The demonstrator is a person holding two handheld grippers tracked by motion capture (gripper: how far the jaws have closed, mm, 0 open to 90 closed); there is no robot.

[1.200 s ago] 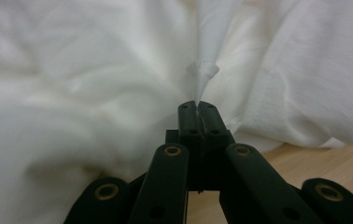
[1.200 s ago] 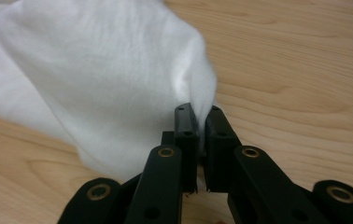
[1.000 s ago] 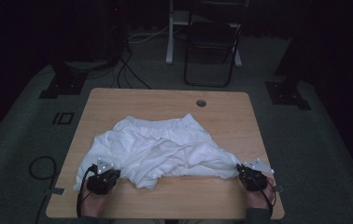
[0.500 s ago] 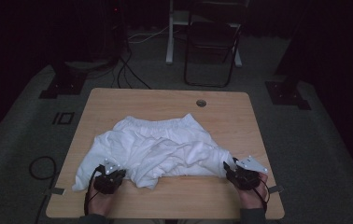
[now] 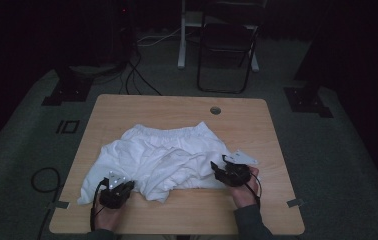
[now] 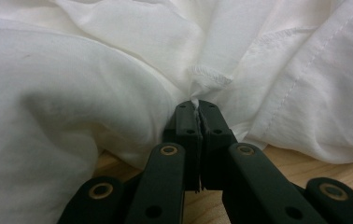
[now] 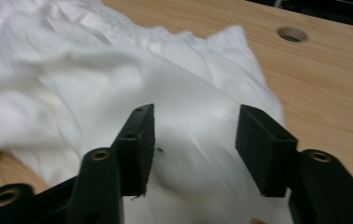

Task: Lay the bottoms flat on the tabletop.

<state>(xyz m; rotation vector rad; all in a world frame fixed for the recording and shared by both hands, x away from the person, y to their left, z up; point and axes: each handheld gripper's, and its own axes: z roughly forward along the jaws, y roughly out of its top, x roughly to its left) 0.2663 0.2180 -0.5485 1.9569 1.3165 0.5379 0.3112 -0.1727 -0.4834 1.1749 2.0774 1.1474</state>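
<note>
Room: dark, grey carpeted floor; a black folding chair stands beyond the far table edge, cables trail on the floor at far left, and black floor plates sit off both far corners.
Table: light wood top, with a round cable hole near the far edge. The far strip, the right margin and the near strip between the two hands are bare wood – open room on those sides.
Garment: white cloth, crumpled, lying centre to near-left on the table. Its gathered band runs along the far side; the left corner reaches close to the table's left edge, well short of the right edge. A stitched hem shows in the left gripper view.
Left gripper: at the near-left, at the cloth's near edge. Its jaws are pressed together on a pinched fold of the white cloth – the fabric bunches right at the tips.
Right gripper: over the cloth's right end, near the middle-right of the table. Its jaws stand wide apart and have just been opening; the cloth lies below and between them, pads not pressing on it.
Small items: tape tabs at the near table corners.
</note>
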